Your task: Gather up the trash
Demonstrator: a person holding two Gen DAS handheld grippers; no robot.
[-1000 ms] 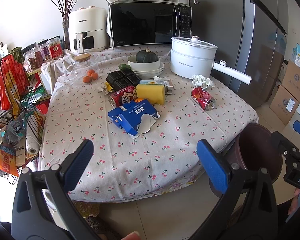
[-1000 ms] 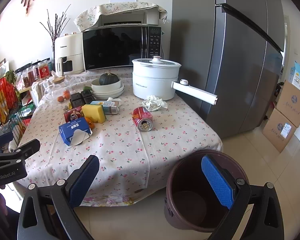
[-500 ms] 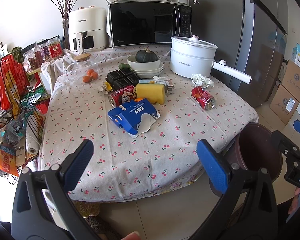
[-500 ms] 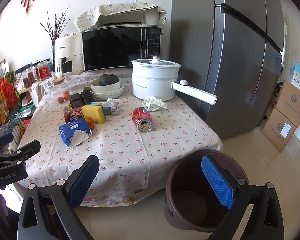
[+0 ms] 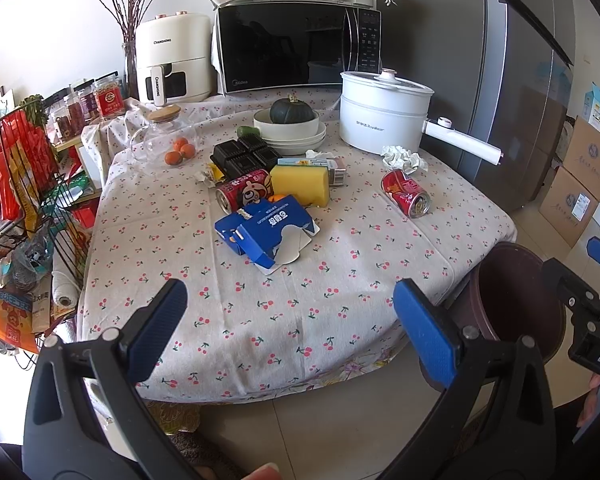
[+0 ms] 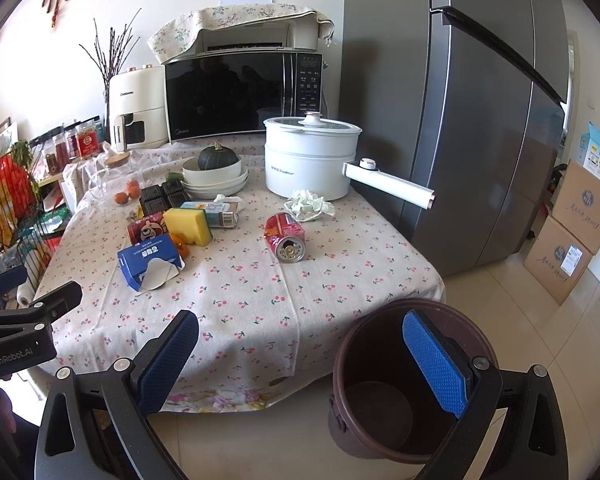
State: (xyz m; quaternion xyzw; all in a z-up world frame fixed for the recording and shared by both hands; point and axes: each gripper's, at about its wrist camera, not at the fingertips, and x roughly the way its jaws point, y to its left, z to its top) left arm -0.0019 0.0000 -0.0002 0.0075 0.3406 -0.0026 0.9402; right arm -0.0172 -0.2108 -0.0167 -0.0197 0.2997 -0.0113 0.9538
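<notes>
We hold the left gripper and right gripper short of the desk, fingers spread wide and empty. The torn blue carton, two red cans and crumpled tissue lie on it; the brown bin stands on the floor beside its corner.

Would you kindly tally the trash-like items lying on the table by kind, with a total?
Red cans lying on their sides: 2, one near the pot, one by the sponge
Torn blue cartons: 1
Crumpled white paper wads: 1
Total: 4
</notes>
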